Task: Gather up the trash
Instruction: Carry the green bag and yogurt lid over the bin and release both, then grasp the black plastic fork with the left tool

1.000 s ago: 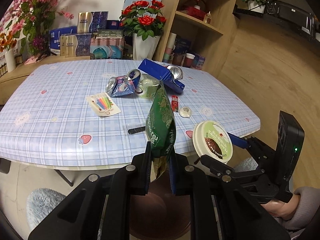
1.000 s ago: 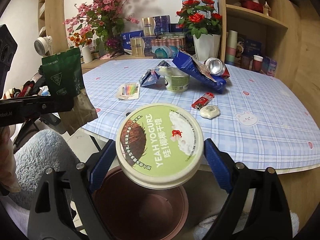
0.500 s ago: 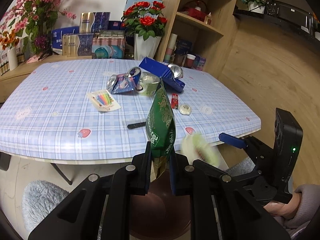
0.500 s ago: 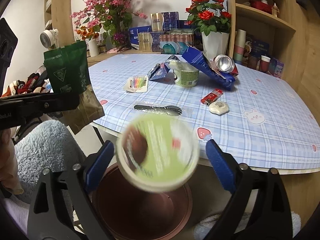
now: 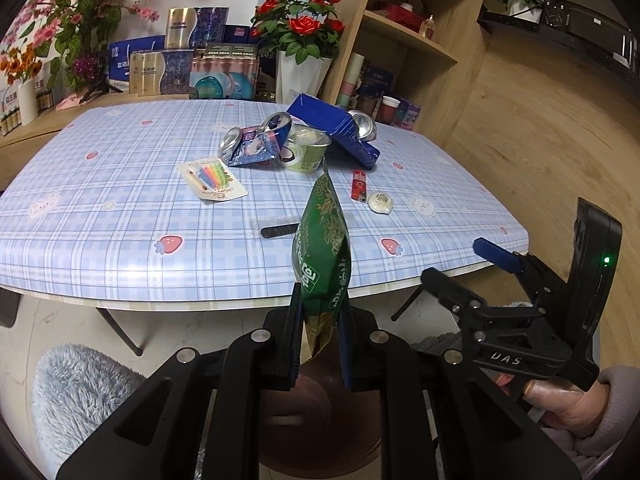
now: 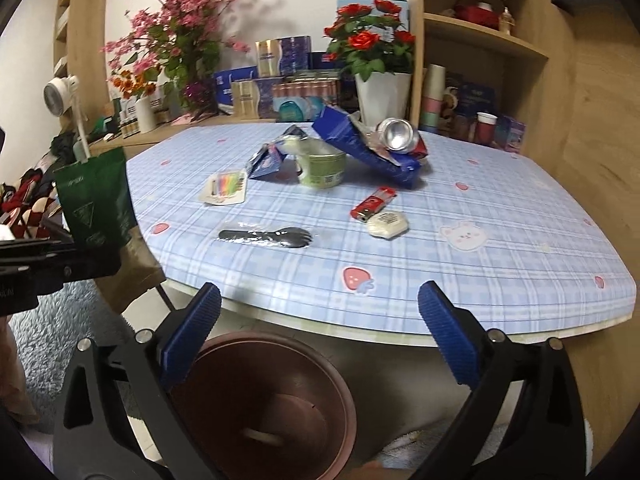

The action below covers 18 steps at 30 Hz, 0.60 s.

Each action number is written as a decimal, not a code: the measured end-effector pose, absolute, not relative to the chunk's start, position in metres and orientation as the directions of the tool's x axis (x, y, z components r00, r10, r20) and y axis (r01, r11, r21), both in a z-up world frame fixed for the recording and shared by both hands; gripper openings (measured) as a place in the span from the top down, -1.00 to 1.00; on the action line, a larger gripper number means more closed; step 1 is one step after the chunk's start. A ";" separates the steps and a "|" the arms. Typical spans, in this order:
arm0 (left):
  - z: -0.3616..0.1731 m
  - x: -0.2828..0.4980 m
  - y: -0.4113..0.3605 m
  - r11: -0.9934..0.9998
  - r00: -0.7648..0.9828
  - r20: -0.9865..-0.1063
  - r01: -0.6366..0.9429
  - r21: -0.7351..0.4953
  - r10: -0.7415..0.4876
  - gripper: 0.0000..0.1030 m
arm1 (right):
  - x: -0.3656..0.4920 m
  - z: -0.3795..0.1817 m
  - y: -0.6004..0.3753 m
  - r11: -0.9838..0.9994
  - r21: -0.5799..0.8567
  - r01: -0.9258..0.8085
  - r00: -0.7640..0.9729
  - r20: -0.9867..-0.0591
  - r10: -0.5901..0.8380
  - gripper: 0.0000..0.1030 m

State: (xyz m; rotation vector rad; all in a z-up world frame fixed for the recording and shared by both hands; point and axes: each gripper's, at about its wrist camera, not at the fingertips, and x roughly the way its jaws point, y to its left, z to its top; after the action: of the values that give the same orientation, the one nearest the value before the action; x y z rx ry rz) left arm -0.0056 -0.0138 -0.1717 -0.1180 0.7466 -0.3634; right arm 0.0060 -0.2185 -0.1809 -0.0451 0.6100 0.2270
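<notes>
Trash: green pouch (image 5: 322, 256), pinched upright above the brown bin (image 6: 276, 412), which sits on the floor just below the table's (image 5: 100, 208) near edge.
Binned: a pale round thing lies at the bin's bottom; it looks like the yogurt lid, which has gone from the right jaws since a moment ago.
Left to collect: yogurt cup (image 6: 322, 168), blue wrapper (image 6: 360, 148), crushed can (image 6: 398, 134), wrapped fork (image 6: 266, 237), red lighter (image 6: 372, 204), small white packet (image 6: 388, 225), candle card (image 6: 224, 188).
Left gripper (image 5: 320, 344): narrow, clamped on the pouch's lower end.
Right gripper (image 6: 318, 332): jaws have just been opening, now wide, nothing between them, over the bin.
</notes>
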 end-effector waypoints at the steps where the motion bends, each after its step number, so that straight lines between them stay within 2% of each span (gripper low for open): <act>1: -0.172 -0.005 -0.014 0.931 0.673 -0.643 0.282 -0.233 -0.365 0.70 | 0.006 -0.181 -0.219 0.975 0.022 -0.219 0.799 -0.571 0.192 -0.89; 8: -0.174 -0.009 -0.024 0.928 0.668 -0.648 0.314 -0.200 -0.365 0.70 | 0.007 -0.183 -0.223 0.980 0.021 -0.195 0.800 -0.575 0.172 -0.89; 11: -0.172 -0.012 -0.029 0.925 0.675 -0.639 0.335 -0.179 -0.368 0.63 | 0.007 -0.184 -0.225 0.982 0.025 -0.188 0.800 -0.576 0.168 -0.89; 12: -0.172 -0.013 -0.030 0.924 0.676 -0.638 0.339 -0.177 -0.370 0.52 | 0.008 -0.184 -0.225 0.982 0.026 -0.186 0.800 -0.576 0.167 -0.89; 16: -0.166 -0.018 -0.031 0.931 0.706 -0.615 0.332 -0.149 -0.350 -0.30 | 0.006 -0.184 -0.226 0.984 0.026 -0.179 0.803 -0.574 0.161 -0.89; 18: -0.164 -0.019 -0.031 0.934 0.718 -0.604 0.329 -0.141 -0.345 -0.36 | 0.006 -0.184 -0.227 0.984 0.025 -0.174 0.804 -0.573 0.157 -0.89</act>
State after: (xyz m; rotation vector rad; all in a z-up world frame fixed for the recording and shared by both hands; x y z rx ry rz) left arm -0.0186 -0.0312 -0.1643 -0.0239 0.6732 -0.3728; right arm 0.0058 -0.2269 -0.1841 -0.0297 0.6109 0.1770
